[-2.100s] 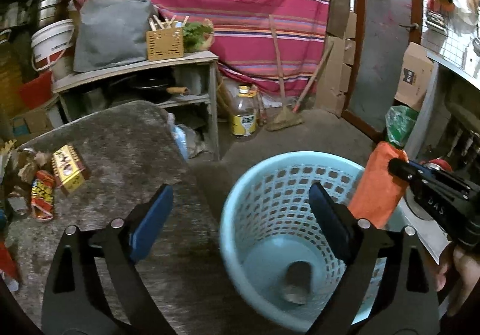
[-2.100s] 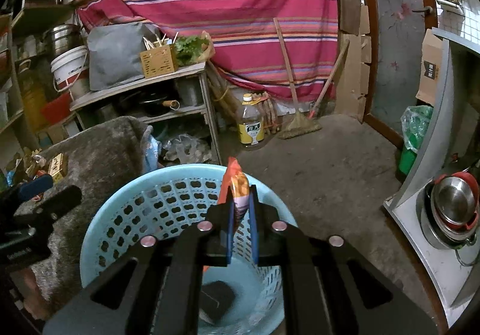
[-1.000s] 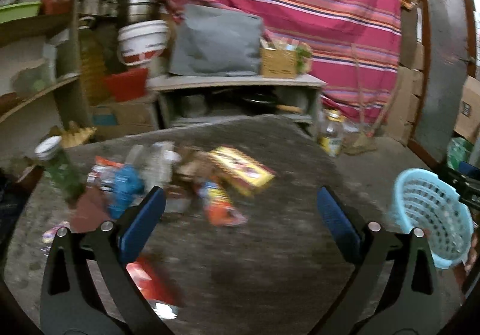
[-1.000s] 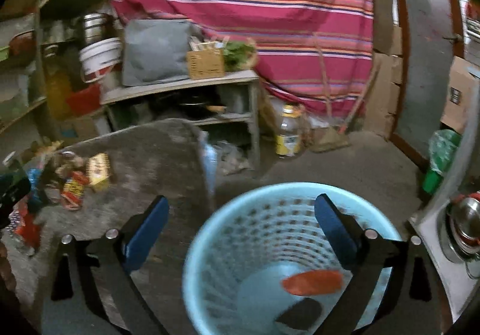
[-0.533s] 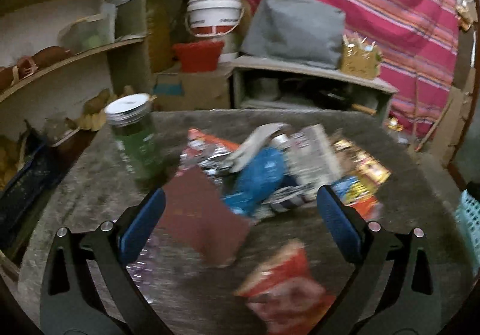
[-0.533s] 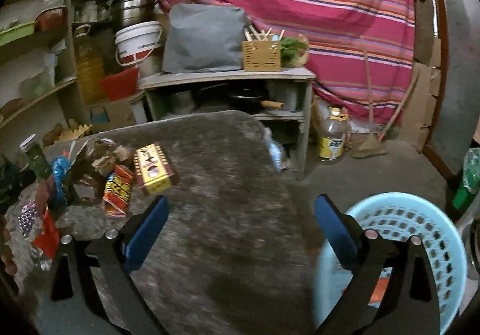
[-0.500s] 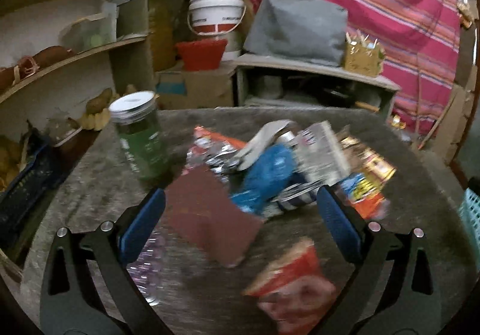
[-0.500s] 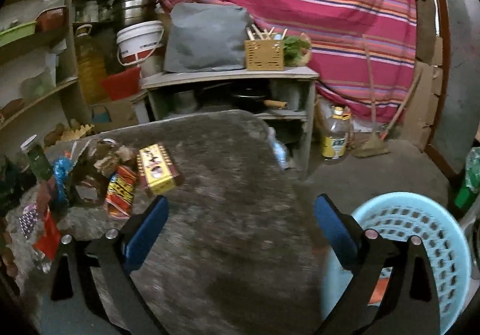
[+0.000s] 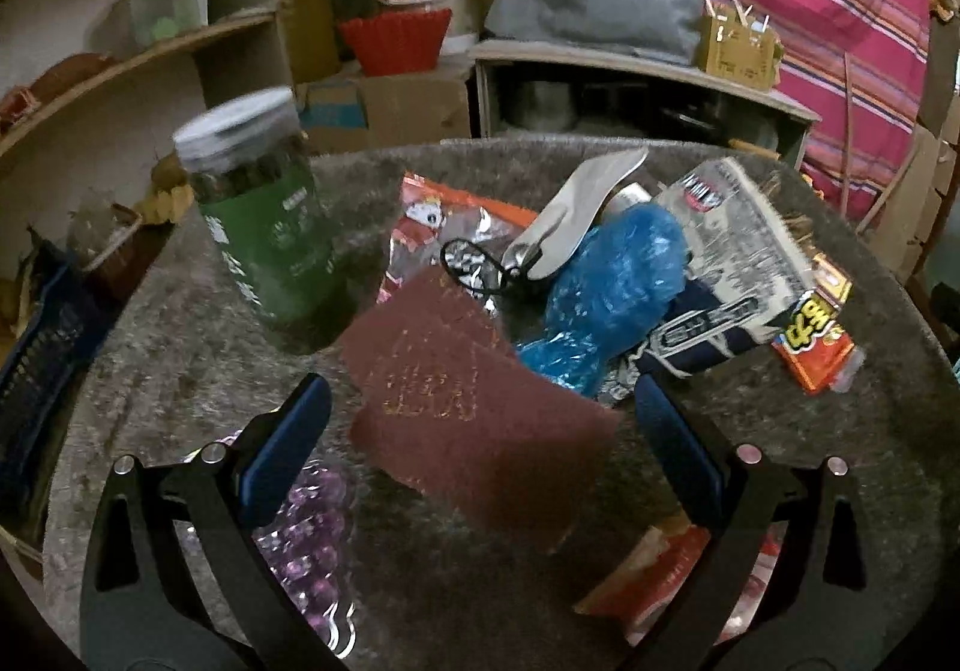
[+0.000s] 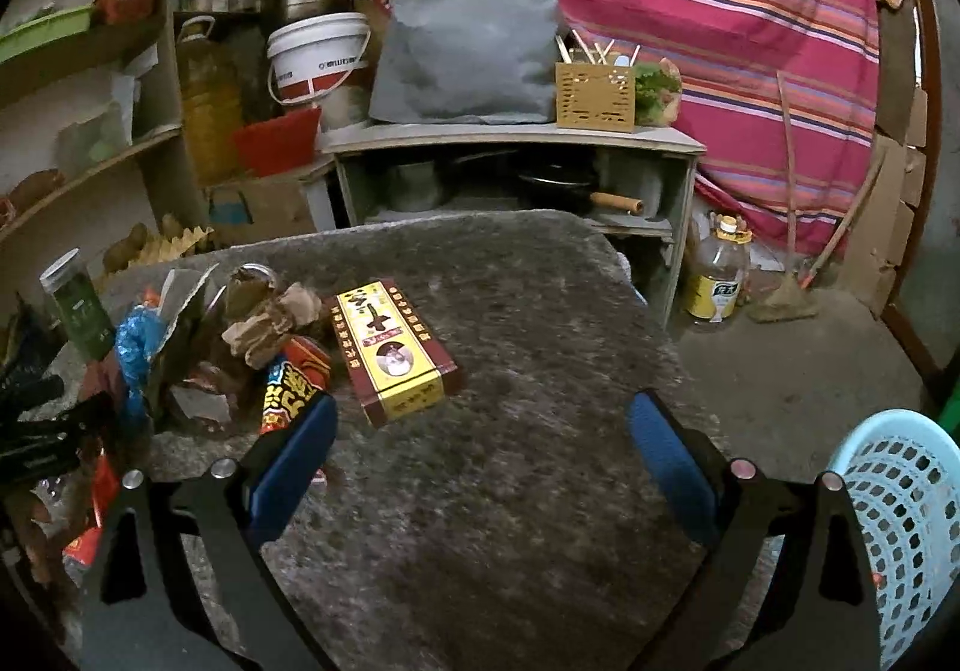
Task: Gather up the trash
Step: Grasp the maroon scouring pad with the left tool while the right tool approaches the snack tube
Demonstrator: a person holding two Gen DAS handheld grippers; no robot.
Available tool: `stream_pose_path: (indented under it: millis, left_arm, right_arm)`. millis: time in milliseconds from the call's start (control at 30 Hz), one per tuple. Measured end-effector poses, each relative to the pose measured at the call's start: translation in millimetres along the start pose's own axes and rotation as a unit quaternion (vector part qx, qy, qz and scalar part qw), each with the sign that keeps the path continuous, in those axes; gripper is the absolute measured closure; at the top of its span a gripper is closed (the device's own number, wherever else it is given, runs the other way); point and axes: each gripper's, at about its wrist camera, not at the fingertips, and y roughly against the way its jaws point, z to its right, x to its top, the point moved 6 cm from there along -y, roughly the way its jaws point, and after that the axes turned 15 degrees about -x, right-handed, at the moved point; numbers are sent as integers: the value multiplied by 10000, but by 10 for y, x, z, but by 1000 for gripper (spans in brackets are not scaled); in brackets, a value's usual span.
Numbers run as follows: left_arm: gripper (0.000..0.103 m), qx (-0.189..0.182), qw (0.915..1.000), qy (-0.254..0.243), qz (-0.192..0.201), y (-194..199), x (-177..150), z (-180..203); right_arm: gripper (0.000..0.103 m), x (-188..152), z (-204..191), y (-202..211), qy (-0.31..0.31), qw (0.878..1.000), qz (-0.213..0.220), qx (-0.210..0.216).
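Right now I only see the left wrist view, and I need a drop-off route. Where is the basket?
Observer: The light blue basket stands on the floor, past the right edge of the table.
Operator: Is the right tool free to help?
Observer: Yes. The right tool has its jaws wide open with nothing between them.
Operator: Is any trash hidden from me?
Observer: Crumpled brown paper lies on the far side of the pile, beside a yellow and maroon box.
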Motion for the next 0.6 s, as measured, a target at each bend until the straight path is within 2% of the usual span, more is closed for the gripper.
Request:
stream_pose_path:
  millis: [267,367,433,600]
  left_arm:
    - [6,-157,9991,286,-264,-200,-32,-162]
    - [6,-154,9994,230,-225,-193,-26,-144]
    - [13,-235,9993,221,-197,-195,-15,-132]
    - [14,-273,9992,270,-135,-141,-21,-159]
  right_arm:
    - [7,-3,-81,-126,-52,9999,-126,95]
    - [7,-8,-96,-147,-57,9998,-149,98]
    - [7,-14,-106,-159,-44,9998,-165,97]
    - [7,-33,-174,-164,48,9998,-174,99]
